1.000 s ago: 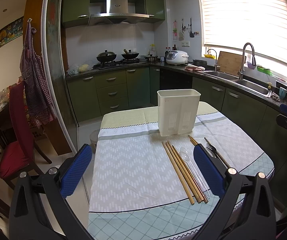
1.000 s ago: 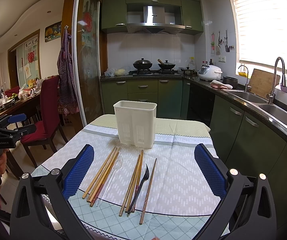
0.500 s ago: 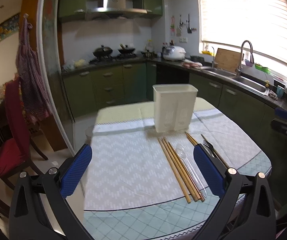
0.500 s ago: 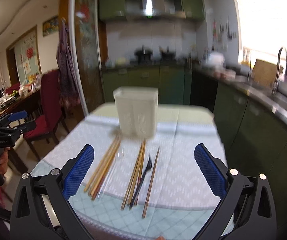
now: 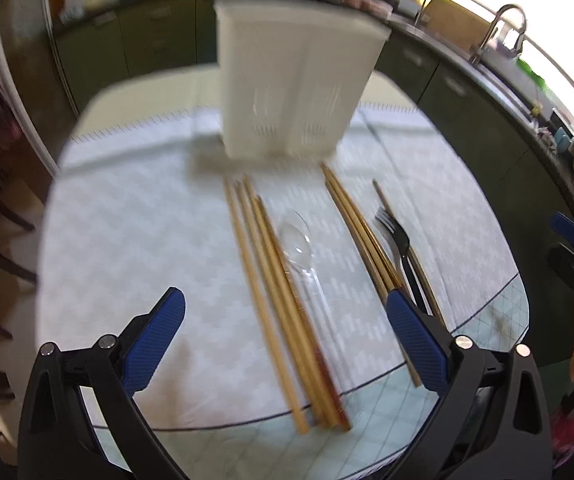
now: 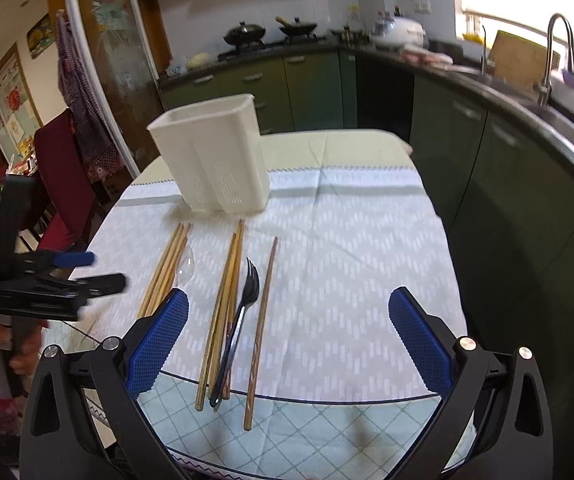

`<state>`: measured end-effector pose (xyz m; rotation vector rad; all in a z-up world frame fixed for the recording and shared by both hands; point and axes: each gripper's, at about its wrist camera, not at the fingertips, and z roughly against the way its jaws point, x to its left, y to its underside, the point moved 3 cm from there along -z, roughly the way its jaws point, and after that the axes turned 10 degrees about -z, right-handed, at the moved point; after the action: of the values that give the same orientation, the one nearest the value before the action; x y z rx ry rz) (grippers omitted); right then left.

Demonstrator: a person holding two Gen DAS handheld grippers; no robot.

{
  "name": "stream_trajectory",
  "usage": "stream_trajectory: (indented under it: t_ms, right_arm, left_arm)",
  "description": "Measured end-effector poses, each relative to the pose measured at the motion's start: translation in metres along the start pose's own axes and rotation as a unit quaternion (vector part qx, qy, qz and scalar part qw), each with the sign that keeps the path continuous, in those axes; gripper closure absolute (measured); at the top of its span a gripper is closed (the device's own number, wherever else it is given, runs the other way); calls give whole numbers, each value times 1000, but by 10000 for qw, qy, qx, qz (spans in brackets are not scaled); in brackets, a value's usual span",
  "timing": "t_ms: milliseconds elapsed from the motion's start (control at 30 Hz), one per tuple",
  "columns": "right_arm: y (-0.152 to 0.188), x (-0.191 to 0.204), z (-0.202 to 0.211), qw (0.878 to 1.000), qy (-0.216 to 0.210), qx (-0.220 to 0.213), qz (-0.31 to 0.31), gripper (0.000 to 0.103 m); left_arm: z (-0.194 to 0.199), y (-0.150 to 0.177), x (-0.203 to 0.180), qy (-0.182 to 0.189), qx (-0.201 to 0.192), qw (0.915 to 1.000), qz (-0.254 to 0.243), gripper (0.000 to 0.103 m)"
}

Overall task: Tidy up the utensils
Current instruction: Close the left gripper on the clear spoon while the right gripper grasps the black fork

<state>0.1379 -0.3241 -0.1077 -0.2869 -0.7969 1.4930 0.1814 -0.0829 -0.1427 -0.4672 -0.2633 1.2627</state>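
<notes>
A white slotted utensil holder (image 5: 295, 80) (image 6: 215, 160) stands upright at the far side of the table. In front of it lie a bundle of wooden chopsticks (image 5: 279, 296) (image 6: 165, 268), a clear plastic spoon (image 5: 301, 248) (image 6: 186, 270), a second chopstick bundle (image 5: 361, 236) (image 6: 223, 312), a black fork (image 5: 399, 248) (image 6: 239, 320) and a single dark chopstick (image 6: 261, 332). My left gripper (image 5: 285, 336) is open and empty, low over the left chopstick bundle and spoon. My right gripper (image 6: 287, 340) is open and empty, above the fork and single chopstick.
The table wears a patterned cloth (image 6: 347, 264) with a checked front border. Green kitchen cabinets (image 6: 507, 184) and a sink run along the right. A red chair (image 6: 63, 184) stands at the left. The left gripper shows at the left edge of the right wrist view (image 6: 47, 280).
Both grippers have moved forward and tilted down toward the utensils. The left one came much closer to the chopsticks and spoon. Both stay open; nothing on the table has moved.
</notes>
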Motion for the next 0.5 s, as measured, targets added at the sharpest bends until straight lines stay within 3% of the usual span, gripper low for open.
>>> stream_trajectory:
  t_ms: [33,100,267,400,500]
  right_arm:
    - [-2,-2,-3,10000,-39,42,-53,6]
    - [-4,-8,-8,9997,-101,101,-175,9]
    - [-7,-11,-16,9997,-40,174,-141,12]
    - [-9,-9,-19,9998,-32,180,-87,12]
    - [-11,-6,-23,9998,23,204,-9,19]
  left_arm:
    - [-13,-4,-2,73,172,9998,42,21]
    - [-27,-7,-5,118,367,9992,111,29]
    - [-51,-15,-12,24,666,9977,105,35]
    - [-59,-17,-17,75,867,9961,135,65]
    - [-69,-17,-21,121,1047,9943,161,72]
